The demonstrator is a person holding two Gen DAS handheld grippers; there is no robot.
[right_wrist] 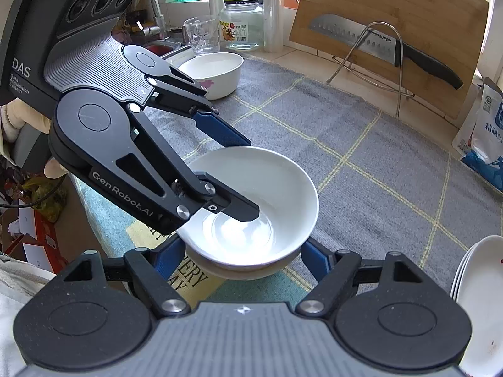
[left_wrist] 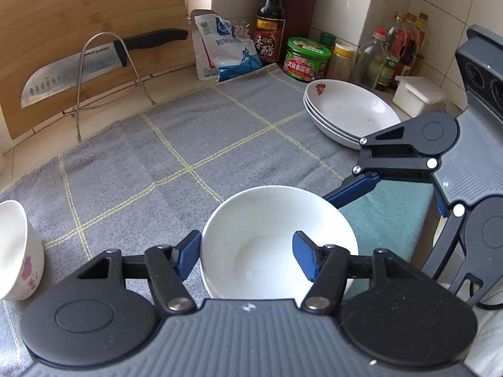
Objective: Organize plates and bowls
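A plain white bowl (left_wrist: pixel 276 238) sits nested in a second white bowl (right_wrist: pixel 245 271) near the front edge of the counter, on a grey checked cloth (left_wrist: pixel 176 157). The left gripper (left_wrist: pixel 246 259) is clamped on the upper bowl's rim: in the left wrist view one blue finger lies outside the wall on the left and the other reaches inside the bowl. The right gripper (right_wrist: pixel 239 257) comes in from the right and straddles the lower bowl, a blue pad on either side at its base; whether those pads press on it I cannot tell.

To the far right a stack of shallow white plates (left_wrist: pixel 349 110) rests on the cloth, the top one marked with a red flower. At the left edge a flowered bowl (left_wrist: pixel 19 251) stands well apart from the nested pair. Beyond the cloth on the left, a knife (left_wrist: pixel 94 62) hangs in a wire rack in front of a wooden cutting board (left_wrist: pixel 78 9). Along the far wall stand a salt bag (left_wrist: pixel 223 50), a dark vinegar bottle (left_wrist: pixel 272 22) and a green-lidded jar (left_wrist: pixel 306 59).
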